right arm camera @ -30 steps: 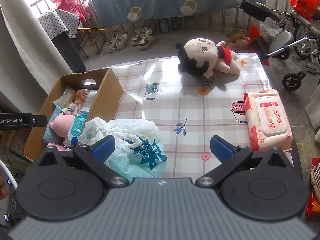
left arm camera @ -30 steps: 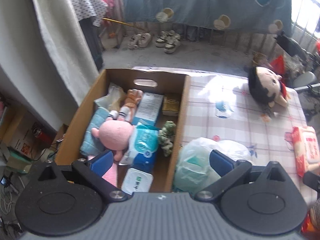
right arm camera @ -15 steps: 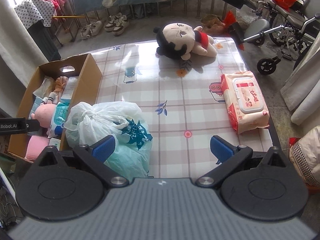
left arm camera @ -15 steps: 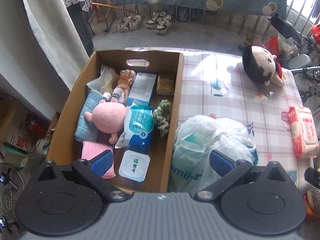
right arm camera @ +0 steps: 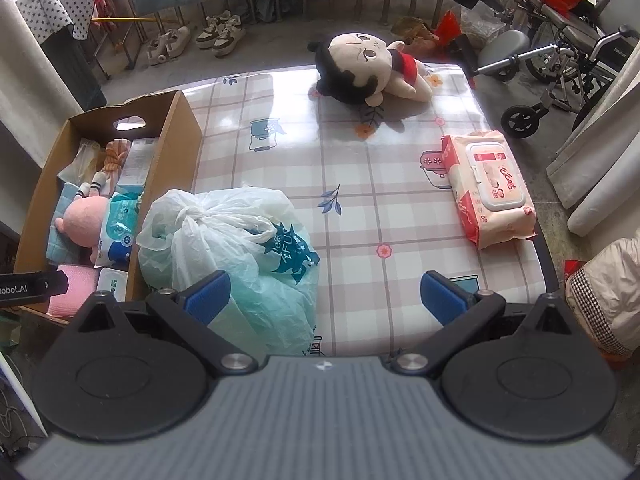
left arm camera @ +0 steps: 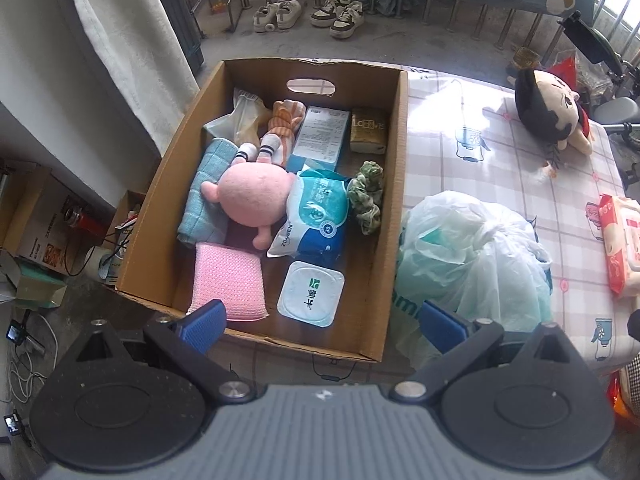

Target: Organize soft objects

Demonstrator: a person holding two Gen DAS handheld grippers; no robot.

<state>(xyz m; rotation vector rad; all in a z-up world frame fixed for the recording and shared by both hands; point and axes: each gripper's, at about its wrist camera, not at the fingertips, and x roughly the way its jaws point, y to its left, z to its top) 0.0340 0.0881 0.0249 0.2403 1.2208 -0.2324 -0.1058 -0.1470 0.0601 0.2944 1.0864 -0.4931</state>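
**Both grippers empty, box part filled**

Left gripper (left arm camera: 320, 320) and right gripper (right arm camera: 324, 292) we hold spread wide, grasping nothing, above the near edge. Cardboard box (left arm camera: 394, 184) at worktop (right arm camera: 360, 184) left already holds pink plush (left arm camera: 254, 192), pink sponge (left arm camera: 226, 280), tissue packs, scrunchie. Left outside, by our reading: tied plastic bag (right arm camera: 240, 240) touching the box wall, wipes pack (right arm camera: 490, 188) at right, black-haired doll (right arm camera: 360, 66) at far edge. Roughly half done; three items remain.
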